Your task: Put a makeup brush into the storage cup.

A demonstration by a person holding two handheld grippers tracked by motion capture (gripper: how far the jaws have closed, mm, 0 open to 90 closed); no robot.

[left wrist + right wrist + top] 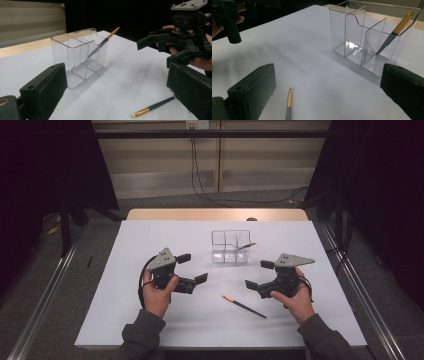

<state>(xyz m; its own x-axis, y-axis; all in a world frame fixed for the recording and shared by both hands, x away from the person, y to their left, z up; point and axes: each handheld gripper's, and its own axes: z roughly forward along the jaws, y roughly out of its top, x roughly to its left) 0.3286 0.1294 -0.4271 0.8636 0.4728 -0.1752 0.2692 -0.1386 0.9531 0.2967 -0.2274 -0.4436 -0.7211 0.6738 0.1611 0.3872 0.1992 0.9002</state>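
pen (244, 306) on table, between both grippers | left (192, 268), right (255, 274) fingers wide apart, empty

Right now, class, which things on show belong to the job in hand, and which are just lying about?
Job: clear plastic three-compartment holder; dark gold-tipped pen on the table; matching pen leaning in the holder.
Lying about: black cables on the floor; wall socket.

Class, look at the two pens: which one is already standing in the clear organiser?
The pen leaning in the clear organiser, its gold end poking above the rim. The other pen lies flat on the table between the two grippers.
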